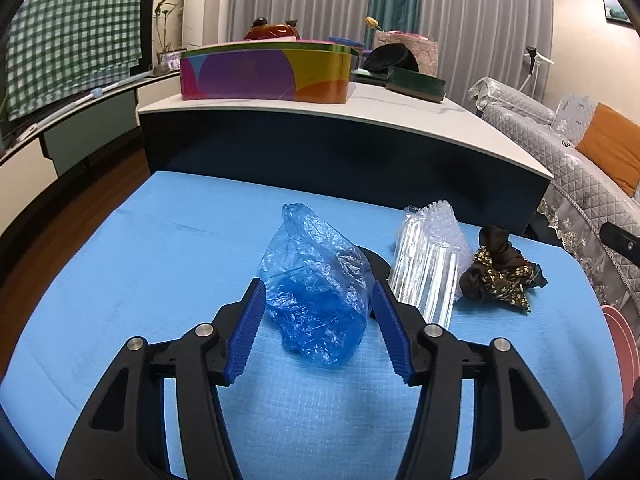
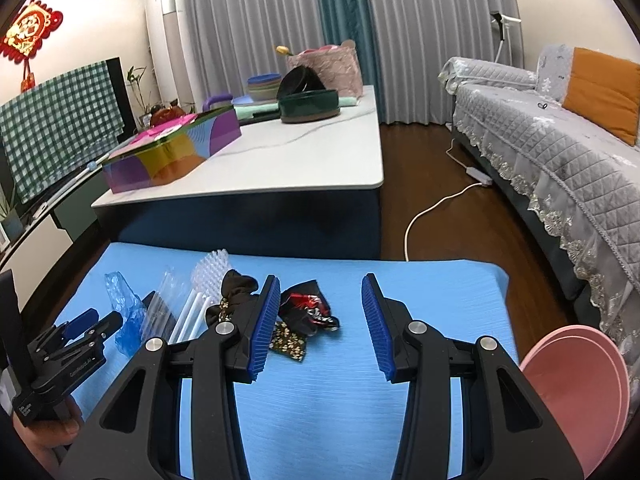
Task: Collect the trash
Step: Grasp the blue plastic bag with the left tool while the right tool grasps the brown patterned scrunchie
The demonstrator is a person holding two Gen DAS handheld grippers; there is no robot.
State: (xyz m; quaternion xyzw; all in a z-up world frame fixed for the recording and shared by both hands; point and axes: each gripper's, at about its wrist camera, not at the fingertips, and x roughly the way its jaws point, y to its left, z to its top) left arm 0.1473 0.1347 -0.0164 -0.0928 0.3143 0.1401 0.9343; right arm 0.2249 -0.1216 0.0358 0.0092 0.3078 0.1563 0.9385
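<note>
A crumpled blue plastic bag (image 1: 316, 288) rests on the blue mat (image 1: 160, 260) between the fingers of my left gripper (image 1: 318, 286). The jaws stand open around the bag, with the pads at its sides and no visible squeeze. To its right lie clear bubble wrap with air tubes (image 1: 428, 264) and a dark floral cloth (image 1: 500, 276). The right wrist view shows the left gripper (image 2: 86, 324) at the bag (image 2: 124, 316). My right gripper (image 2: 320, 280) hangs open over the mat (image 2: 420, 280). A black-and-red cloth (image 2: 312, 308) lies by its left finger, untouched.
A dark flat object (image 1: 376, 260) lies behind the bag. Pink round plates (image 2: 576, 392) stand off the mat's right edge. Behind the mat a white-topped table (image 2: 320, 152) carries a colourful box (image 2: 172, 152) and bowls. A quilted sofa (image 2: 560, 152) is at the right.
</note>
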